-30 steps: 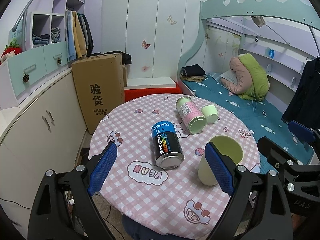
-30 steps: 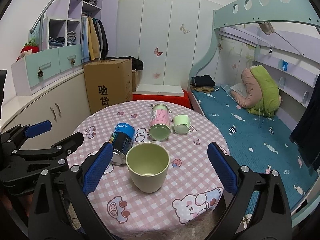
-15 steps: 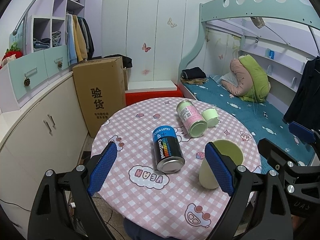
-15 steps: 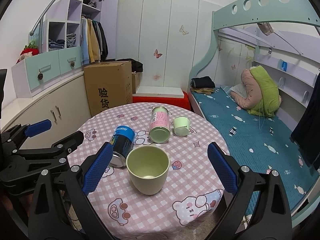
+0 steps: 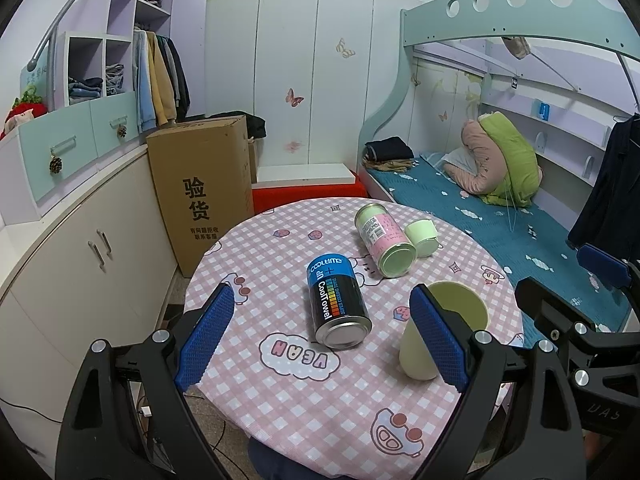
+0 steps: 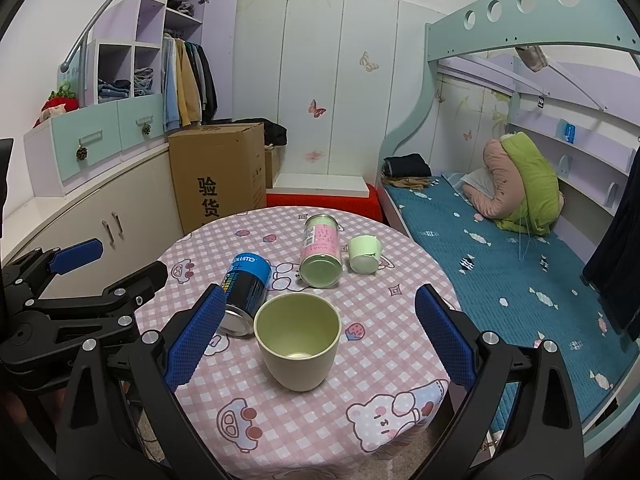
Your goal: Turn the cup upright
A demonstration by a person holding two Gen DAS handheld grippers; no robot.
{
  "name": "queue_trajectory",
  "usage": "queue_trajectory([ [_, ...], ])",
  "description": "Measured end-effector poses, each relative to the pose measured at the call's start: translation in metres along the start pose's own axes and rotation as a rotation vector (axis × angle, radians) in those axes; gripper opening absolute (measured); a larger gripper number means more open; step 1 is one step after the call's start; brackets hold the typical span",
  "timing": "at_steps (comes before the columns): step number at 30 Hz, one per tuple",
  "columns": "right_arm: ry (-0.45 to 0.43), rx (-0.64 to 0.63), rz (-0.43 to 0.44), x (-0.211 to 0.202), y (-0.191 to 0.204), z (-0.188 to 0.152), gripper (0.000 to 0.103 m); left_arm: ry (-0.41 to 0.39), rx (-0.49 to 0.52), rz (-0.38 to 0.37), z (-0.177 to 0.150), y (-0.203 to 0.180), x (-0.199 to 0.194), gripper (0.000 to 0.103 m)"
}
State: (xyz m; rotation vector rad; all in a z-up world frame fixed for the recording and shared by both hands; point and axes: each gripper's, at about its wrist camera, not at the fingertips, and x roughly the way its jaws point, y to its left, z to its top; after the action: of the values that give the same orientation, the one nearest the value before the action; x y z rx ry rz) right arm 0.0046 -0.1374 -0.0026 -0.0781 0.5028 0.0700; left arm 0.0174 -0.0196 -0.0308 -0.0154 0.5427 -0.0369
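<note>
A round tabletop (image 6: 400,280) with a pink checked cloth carries four things. A blue-and-black can (image 5: 338,300) lies on its side near the middle, its metal end toward the cameras. Behind it a pink-and-green can (image 5: 384,240) also lies on its side, and a small pale green cup (image 6: 363,255) lies tipped over just beside that can. A brown cardboard box (image 5: 204,188) stands on the floor beyond the tabletop, against a low cabinet, and a bed (image 6: 500,264) with a teal cover runs along the right.

Compared with a second ago both cameras have drawn back a little, so more of the tabletop edge shows in front; the things on the tabletop lie as they did.

The large pale green cup (image 6: 297,338) stands upright, mouth up and empty, near the front edge, just right of the blue-and-black can. The right tool (image 6: 316,340) is spread wide, its blue pads on either side of the cup and clear of it. The left tool (image 5: 320,340) is also spread wide and grips nothing; its right pad hides part of the cup in the left wrist view.
</note>
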Motion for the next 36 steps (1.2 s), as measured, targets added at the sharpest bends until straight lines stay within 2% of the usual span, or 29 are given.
queue_trajectory([
  [36,-0.001,0.001,0.003,0.0001,-0.0002,-0.0012,0.096,-0.024,0.017,0.027,0.0054,0.0004,-0.0002,0.086],
])
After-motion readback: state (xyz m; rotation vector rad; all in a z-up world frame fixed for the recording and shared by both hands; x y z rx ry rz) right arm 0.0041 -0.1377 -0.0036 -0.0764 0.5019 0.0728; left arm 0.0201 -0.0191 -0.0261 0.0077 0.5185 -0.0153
